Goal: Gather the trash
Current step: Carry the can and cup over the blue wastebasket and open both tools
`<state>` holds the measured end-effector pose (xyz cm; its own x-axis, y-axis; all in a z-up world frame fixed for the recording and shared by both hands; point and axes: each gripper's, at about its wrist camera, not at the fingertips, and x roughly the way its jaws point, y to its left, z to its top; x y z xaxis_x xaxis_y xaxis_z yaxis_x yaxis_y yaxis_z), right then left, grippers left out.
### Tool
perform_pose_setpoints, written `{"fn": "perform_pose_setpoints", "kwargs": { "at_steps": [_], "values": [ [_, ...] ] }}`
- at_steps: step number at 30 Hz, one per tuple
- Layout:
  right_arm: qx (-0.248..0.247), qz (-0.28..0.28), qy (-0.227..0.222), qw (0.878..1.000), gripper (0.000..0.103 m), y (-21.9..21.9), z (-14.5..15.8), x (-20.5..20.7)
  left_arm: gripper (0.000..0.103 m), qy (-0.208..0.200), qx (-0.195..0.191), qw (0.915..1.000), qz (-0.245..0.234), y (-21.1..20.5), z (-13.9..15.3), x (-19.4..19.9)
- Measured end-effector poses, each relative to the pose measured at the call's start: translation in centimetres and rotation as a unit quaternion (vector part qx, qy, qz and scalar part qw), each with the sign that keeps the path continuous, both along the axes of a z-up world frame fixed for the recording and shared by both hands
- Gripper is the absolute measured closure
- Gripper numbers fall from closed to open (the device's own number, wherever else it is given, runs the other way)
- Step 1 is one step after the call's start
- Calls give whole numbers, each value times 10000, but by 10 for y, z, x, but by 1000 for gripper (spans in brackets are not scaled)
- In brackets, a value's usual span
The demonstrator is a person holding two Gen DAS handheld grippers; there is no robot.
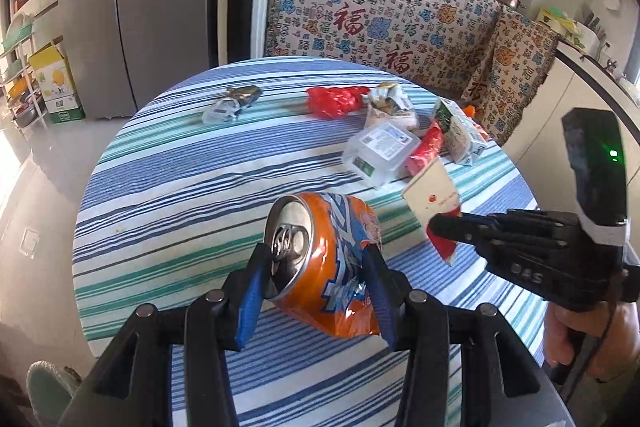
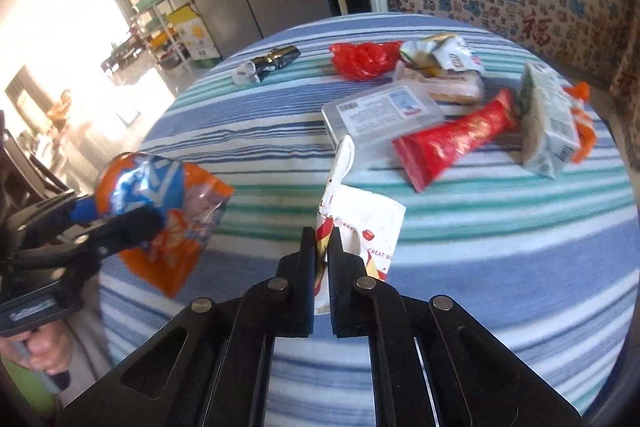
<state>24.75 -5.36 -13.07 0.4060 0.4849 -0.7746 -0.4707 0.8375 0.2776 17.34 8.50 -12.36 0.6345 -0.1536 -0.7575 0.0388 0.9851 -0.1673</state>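
My left gripper is shut on a crushed orange soda can and holds it above the striped round table. The can also shows at the left of the right wrist view. My right gripper is shut on a flattened white and red paper carton, held above the table; it shows in the left wrist view too. More trash lies further back: a red plastic bag, a clear plastic box, a red wrapper, a green and white carton and a crumpled foil wrapper.
A grey fridge stands behind the table on the left. A cabinet draped in patterned cloth with pots on top stands behind on the right. A shelf rack with a yellow box stands at the far left.
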Motion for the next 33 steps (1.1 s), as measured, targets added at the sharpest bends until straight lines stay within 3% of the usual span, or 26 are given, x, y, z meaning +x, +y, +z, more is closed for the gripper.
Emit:
{"fn": "perform_pose_setpoints", "kwargs": {
  "at_steps": [7,19,25,33],
  "values": [
    [360,-379,72,9986,99,-69,22,-34,56,-7,-52,9991,-409,-51,4,2],
    [416,-1490,-151,9878,99,-216,44,-65,56,-41,-102,9905,-1370,-182,15,16],
    [322,-2404,2,9701,98,-330,40,-72,56,-16,-269,9791,-2018,-269,23,32],
    [402,-3443,488,9367,98,-453,-4,-70,56,101,-459,9593,-2783,-402,14,50]
  ]
}}
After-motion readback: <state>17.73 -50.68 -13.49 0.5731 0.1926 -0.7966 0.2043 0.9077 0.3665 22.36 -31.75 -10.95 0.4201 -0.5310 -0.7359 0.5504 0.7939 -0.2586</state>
